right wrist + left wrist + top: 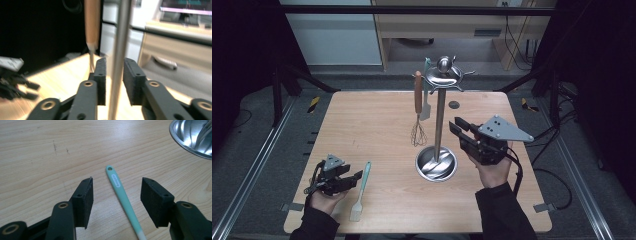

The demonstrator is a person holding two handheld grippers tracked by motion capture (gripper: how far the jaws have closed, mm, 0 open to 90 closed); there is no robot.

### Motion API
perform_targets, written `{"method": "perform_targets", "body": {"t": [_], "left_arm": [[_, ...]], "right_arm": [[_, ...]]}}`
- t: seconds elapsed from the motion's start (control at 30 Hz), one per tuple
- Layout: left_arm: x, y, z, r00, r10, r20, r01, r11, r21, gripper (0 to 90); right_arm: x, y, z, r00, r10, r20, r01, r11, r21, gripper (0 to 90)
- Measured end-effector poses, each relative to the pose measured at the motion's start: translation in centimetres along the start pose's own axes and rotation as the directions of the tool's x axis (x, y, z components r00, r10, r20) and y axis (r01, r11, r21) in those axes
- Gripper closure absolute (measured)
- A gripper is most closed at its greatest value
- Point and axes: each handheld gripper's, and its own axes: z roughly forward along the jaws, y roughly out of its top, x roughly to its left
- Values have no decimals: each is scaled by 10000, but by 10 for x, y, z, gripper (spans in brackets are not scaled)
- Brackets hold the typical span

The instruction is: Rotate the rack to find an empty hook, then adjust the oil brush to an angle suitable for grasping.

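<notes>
Left claw point(116, 195): spread wide, straddling the mint brush point(122, 195) without touching it.
Mint brush: flat on the counter point(377, 125), left of the rack base point(436, 163).
Right claw point(113, 80): narrowly parted around the rack pole point(120, 57), contact unclear.
Whisk point(418, 110): hanging just left of the pole.

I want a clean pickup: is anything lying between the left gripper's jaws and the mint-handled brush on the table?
No. In the left gripper view the left gripper is open, its jaws either side of the brush handle, with bare table between each jaw and the handle.
</notes>
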Motion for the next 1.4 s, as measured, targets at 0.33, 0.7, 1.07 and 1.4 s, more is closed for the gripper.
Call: {"method": "perform_targets", "body": {"t": [0.33,0.7,1.07,1.4], "left_arm": [[-1,0,1,10000,18,-22,-18,10000,74,433],[-1,1,0,10000,49,21,-49,10000,14,433],[0,2,4,9999,135,64,-137,9988,464,425],[-5,1,11,9994,324,-74,-312,9919,1229,426]], "right_arm": [[-31,-73,-5,9923,657,1053,-798,9875,1361,520],[-51,-123,-20,9778,871,1906,-1328,9611,2420,426],[-63,-154,-45,9609,1265,2461,-2020,9285,3114,392],[-66,-167,-62,9588,1320,2514,-2141,9176,3349,391]]}}
